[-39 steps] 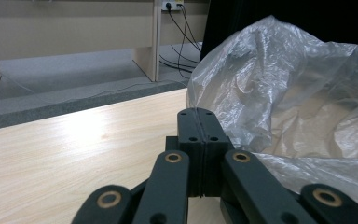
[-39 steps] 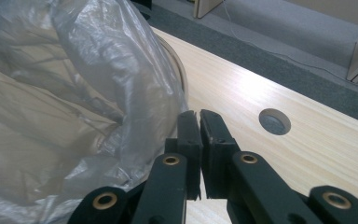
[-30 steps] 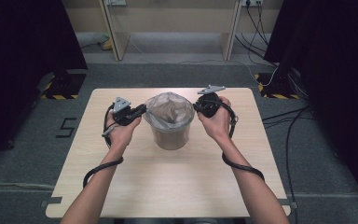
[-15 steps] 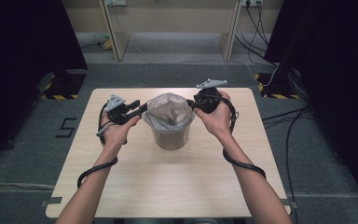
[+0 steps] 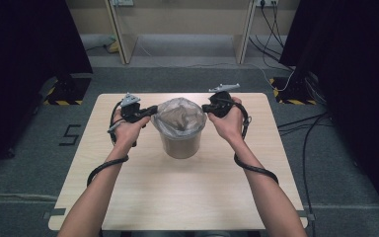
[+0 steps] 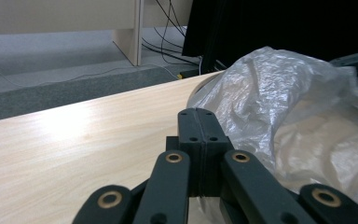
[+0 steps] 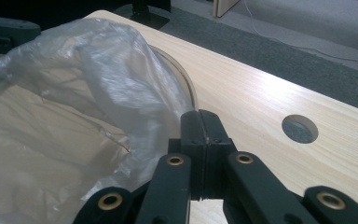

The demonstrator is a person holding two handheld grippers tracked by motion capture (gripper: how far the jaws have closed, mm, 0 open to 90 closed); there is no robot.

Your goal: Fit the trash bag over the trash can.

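Observation:
A brown round bin (image 5: 180,145) stands at the table's middle, lined with a clear plastic bag (image 5: 177,116) whose crumpled top spreads over the rim. My left gripper (image 5: 153,109) is at the bin's left rim. Its jaws are shut (image 6: 198,114) where the bag's edge (image 6: 284,107) meets their tip. My right gripper (image 5: 205,108) is at the right rim, jaws pressed together (image 7: 200,116) on the bag's edge (image 7: 65,93) just outside the bin's rim (image 7: 186,79).
The pale wooden table (image 5: 177,197) has bare room in front of the bin and a round cable hole (image 7: 299,129) near its far right. Grey floor, cables and desk legs (image 5: 116,29) lie beyond the far edge.
Both hands have shifted slightly away from the person and apart, and the bag's top now sits wider over the bin's rim. Both grippers stay shut.

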